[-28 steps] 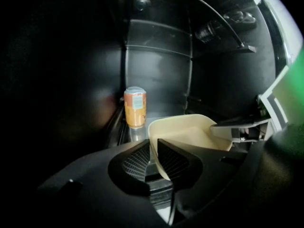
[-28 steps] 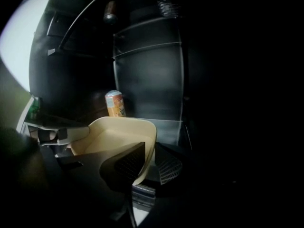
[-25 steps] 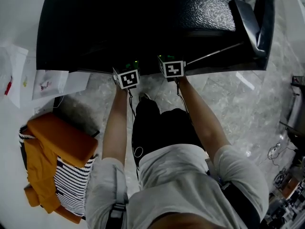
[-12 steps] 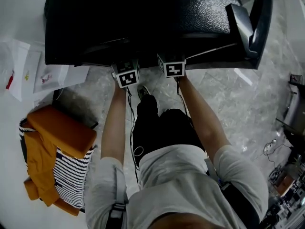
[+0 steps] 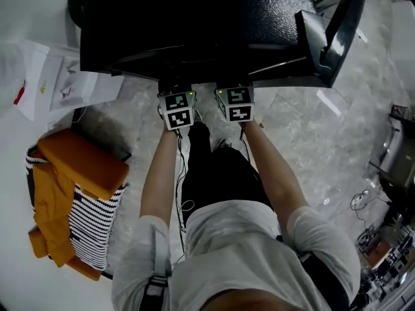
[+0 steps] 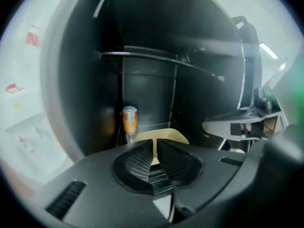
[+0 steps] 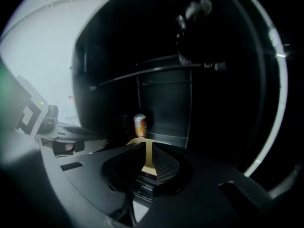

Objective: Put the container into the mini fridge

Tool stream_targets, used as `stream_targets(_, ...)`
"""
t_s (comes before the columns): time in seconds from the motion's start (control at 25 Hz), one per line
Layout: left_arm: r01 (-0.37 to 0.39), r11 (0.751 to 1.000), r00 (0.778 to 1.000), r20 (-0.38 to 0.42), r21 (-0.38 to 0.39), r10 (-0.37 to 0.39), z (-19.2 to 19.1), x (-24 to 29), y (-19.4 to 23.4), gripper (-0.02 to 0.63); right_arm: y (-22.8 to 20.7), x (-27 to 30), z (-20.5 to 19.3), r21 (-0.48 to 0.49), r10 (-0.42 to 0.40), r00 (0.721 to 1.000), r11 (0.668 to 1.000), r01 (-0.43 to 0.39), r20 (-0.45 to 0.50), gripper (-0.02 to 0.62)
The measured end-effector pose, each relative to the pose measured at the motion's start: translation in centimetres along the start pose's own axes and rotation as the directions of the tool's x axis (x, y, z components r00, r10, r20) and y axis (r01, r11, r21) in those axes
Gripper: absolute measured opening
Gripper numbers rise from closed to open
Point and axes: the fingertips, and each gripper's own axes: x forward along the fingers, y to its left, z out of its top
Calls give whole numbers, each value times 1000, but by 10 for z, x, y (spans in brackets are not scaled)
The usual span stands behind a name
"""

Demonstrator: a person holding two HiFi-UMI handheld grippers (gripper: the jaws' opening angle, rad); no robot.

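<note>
The black mini fridge stands open, its door swung out to the right. On its floor lies the beige container, with an orange can upright just behind it to the left. Neither gripper touches either one. My left gripper is held in front of the opening, its jaws drawn together to a thin slit with nothing in them. My right gripper is beside it and its jaws are closing, empty, with a narrow gap left. The container and the can show beyond them.
A wire shelf spans the fridge above the container. On the stone floor to the left lie an orange cloth on a striped bag and white papers. Cables and gear crowd the far right. The person's legs are directly below the grippers.
Both grippers have drawn back from the fridge opening toward the person, so their marker cubes now show whole in front of the fridge.
</note>
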Motion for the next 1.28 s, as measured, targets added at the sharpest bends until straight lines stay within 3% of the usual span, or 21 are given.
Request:
stream_targets(0.28, -53, 997, 996, 65, -62, 57, 7, -52, -14, 20, 18, -56, 8, -31, 22, 999, 999, -21, 27, 47)
stream_targets(0.68, -93, 995, 983, 158, -27, 96, 38, -126, -46, 12, 40, -132, 44, -57, 63, 990, 997, -56, 126, 38)
stream_targets(0.88, -95, 995, 963, 252, -5, 93, 73, -181, -65, 12, 53, -181, 71, -56, 63, 980, 997, -53, 189, 37)
stream_targets(1.04, -91, 996, 957, 277, -8, 90, 89, -217, -81, 12, 65, -219, 100, -16, 99, 958, 995, -98, 268, 37)
stream_targets(1.28, -37, 998, 959, 281, 60, 19, 115, -261, -112, 12, 88, -276, 130, -144, 145, 937, 984, -104, 317, 37)
